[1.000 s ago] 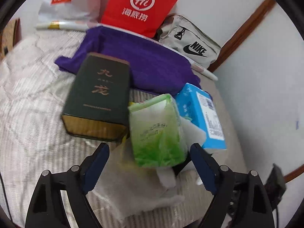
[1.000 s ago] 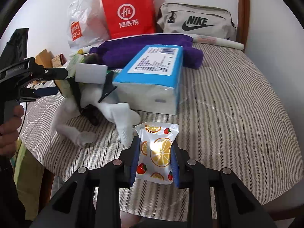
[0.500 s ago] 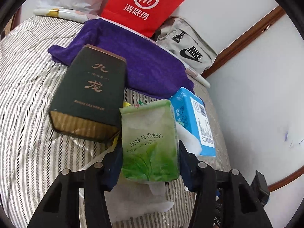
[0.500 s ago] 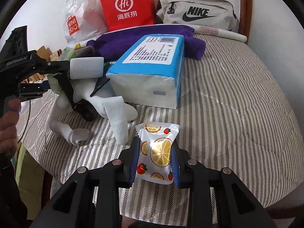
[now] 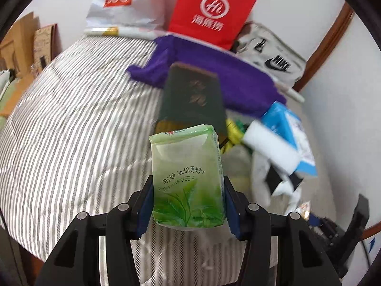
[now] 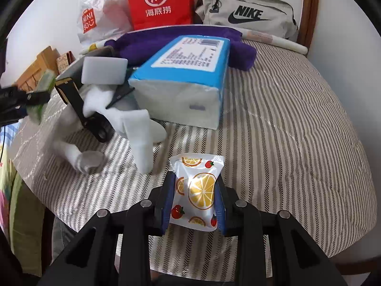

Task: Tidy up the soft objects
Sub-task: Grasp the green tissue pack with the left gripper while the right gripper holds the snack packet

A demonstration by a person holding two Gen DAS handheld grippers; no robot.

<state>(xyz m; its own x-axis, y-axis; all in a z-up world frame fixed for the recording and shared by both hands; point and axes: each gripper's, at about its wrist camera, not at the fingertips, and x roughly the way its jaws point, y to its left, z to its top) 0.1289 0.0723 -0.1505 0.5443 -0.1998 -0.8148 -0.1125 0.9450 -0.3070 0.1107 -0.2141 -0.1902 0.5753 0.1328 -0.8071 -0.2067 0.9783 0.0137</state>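
Note:
My left gripper (image 5: 188, 205) is shut on a green tissue pack (image 5: 187, 176) and holds it above the striped table cover (image 5: 71, 131). My right gripper (image 6: 194, 200) is shut on a small white packet with orange slices (image 6: 196, 193), held over the table's front edge. A blue tissue pack (image 6: 185, 81), a white sponge block (image 6: 103, 70), white socks (image 6: 138, 128) and a purple towel (image 6: 185, 40) lie in the middle and back. The left gripper with the green pack shows at the far left of the right wrist view (image 6: 35, 95).
A dark green box (image 5: 193, 100) lies by the towel. A red paper bag (image 6: 158, 2), a white Miniso bag (image 6: 95, 16) and a grey Nike pouch (image 6: 247, 12) stand at the back against the wall. Cardboard boxes (image 5: 28, 45) sit off the left side.
My left gripper has closed on the green tissue pack, lifted it off the pile and swung left. My right gripper has stayed shut on the orange packet, barely moving.

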